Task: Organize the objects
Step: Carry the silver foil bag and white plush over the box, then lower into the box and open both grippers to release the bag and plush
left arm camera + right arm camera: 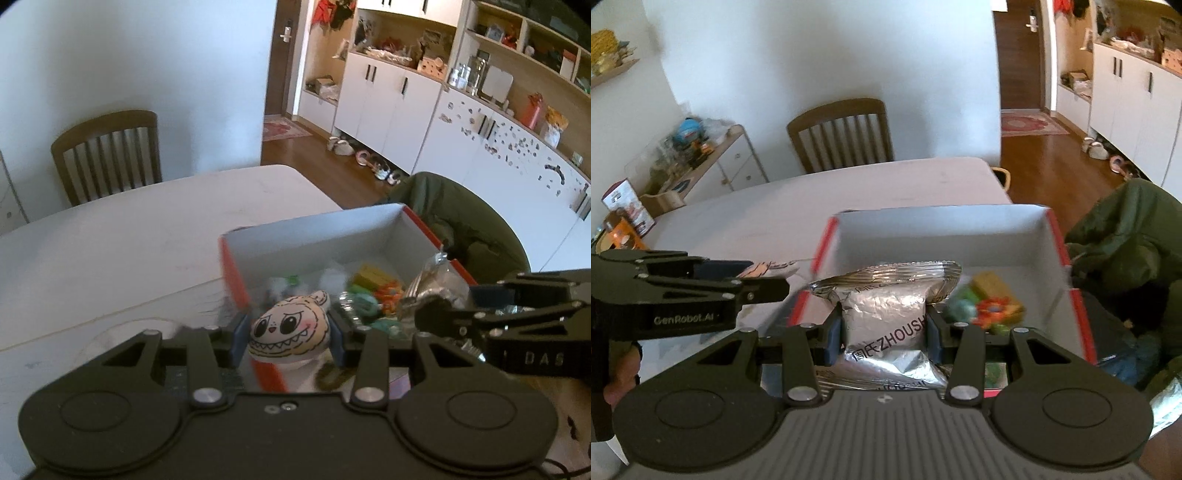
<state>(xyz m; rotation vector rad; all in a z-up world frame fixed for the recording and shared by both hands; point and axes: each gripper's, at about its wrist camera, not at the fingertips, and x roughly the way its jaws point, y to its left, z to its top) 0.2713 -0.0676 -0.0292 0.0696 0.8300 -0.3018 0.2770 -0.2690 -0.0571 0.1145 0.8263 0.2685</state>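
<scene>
the left gripper (288, 338) is clamped on a small plush monster face (286, 328) over the near-left corner of the red-edged box (369, 225), while the right gripper (884, 332) pinches a silver foil packet (886, 314) above the box's toy-strewn inside, both on the white table (129, 240).

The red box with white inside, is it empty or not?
Not empty. The box holds colourful toys on its floor.

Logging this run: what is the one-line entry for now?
left gripper: shut on plush toy | right gripper: shut on foil packet | both over box
</scene>
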